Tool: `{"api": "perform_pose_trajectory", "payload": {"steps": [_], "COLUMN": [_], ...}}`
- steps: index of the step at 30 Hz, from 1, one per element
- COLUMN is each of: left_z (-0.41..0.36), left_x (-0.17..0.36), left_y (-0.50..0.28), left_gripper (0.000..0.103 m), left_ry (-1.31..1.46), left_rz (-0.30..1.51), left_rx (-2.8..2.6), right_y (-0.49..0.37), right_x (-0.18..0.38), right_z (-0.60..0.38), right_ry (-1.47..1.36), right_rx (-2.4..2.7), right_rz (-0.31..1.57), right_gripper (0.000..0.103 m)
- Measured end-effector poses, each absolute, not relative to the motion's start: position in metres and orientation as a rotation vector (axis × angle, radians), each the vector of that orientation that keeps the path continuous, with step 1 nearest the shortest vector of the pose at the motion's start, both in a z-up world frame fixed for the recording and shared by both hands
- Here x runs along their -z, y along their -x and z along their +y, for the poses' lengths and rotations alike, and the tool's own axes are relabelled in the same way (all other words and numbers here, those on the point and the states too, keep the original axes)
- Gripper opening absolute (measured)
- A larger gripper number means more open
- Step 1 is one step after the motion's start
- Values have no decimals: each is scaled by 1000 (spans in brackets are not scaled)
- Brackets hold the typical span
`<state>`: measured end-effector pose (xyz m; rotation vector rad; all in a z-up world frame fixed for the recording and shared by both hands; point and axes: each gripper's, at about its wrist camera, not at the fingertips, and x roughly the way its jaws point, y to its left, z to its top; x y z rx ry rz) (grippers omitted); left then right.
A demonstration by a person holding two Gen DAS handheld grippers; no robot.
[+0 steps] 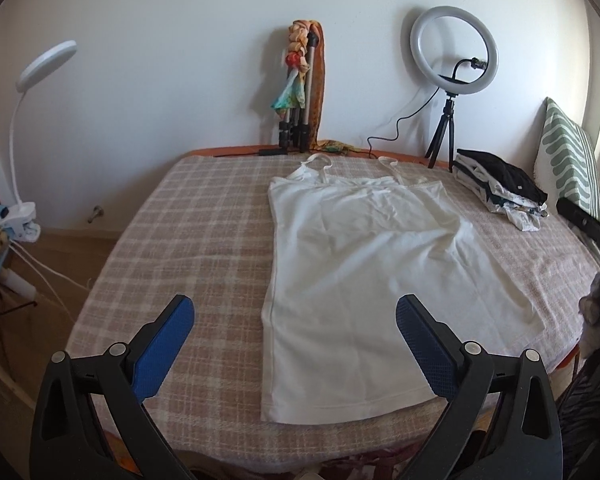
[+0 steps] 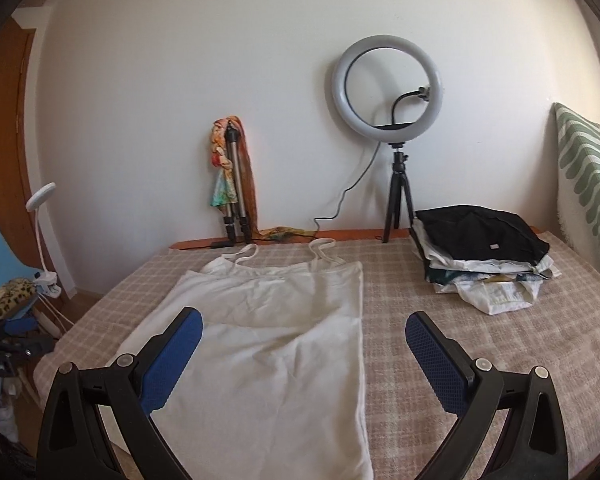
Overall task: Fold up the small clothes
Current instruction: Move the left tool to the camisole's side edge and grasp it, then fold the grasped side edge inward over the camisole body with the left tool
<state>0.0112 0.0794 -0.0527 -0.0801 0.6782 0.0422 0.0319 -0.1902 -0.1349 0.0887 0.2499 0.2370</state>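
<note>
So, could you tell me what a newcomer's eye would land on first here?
Probably the white camisole, spread flat mid-bed on the plaid blanket, straps toward the wall. Next, the ring light on its tripod at the far edge, beside a stack of folded clothes. Both tools hover open, holding nothing.

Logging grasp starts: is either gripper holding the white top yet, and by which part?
Nothing is held. The left gripper and right gripper are both open above the white camisole, which lies flat.

Camisole, clothes stack on bed
</note>
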Motion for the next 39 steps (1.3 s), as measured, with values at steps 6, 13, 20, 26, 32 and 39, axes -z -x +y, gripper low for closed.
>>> {"api": "perform_pose_trajectory", "payload": {"steps": [6,13,20,26,32,39], "left_z": [97,114,116,117,121,132], "left_x": [90,122,136,135,137,142], "left_y": [-21,-23,-22,-21,-24,-26], "left_gripper": [77,52,50,39,28,10], "left_ry": [175,295,328,336,364,467], "left_rz": [802,906,950,947,948,955], "left_rx": [7,62,88,119,162,207], "right_y": [-74,-134,-209,-271,-321,-352], "right_x": [109,90,84,92,123,150], "right_z": [-147,-91,-26,39,85,126], "right_ry": [-15,-14,-30,20,40,120], "right_rx": [-356,-485,-628,-658,-637,-591], "right_rz": [354,478,664,780,897,962], "right_gripper": [103,86,74,61,50,41]}}
